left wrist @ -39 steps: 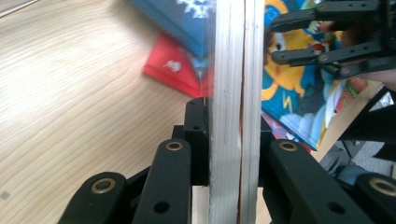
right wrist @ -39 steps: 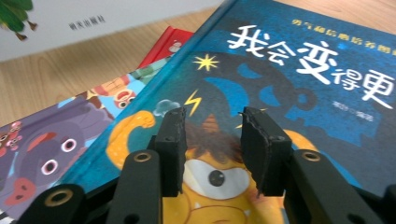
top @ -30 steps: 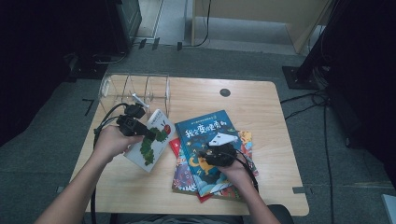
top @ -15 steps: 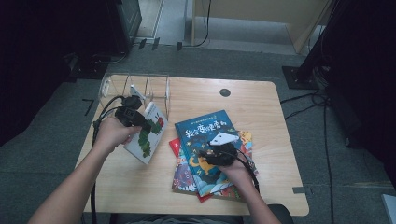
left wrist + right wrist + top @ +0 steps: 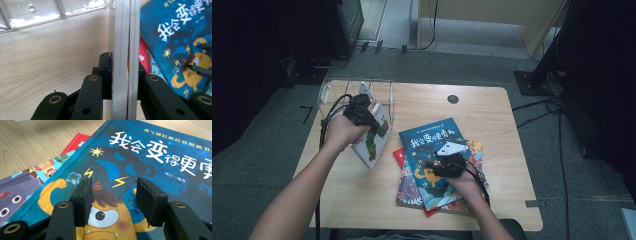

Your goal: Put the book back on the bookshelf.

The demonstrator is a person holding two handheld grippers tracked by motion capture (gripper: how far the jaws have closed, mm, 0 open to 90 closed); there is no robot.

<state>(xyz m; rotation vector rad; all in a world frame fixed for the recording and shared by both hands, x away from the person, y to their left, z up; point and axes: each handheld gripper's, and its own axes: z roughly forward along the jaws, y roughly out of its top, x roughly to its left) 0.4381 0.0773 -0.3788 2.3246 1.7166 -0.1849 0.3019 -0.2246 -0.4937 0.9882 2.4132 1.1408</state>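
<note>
Left gripper (image 5: 120,75) has its jaws clamped on the white book's (image 5: 125,45) edge, lifted off the table (image 5: 362,200) near the clear rack (image 5: 377,87). Right gripper (image 5: 113,195) hovers with jaws apart, just widened, nothing between them, seemingly just above the blue book (image 5: 155,157) atop the stack.

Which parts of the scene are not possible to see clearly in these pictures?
- White picture book: in the left gripper view its edge shows between the left gripper; the cover is turned away.
- Red book and colourful books under the blue hardcover book: covered, so their number is unclear.
- Clear wire-divided rack: too small and glary in the high view to count slots.
</note>
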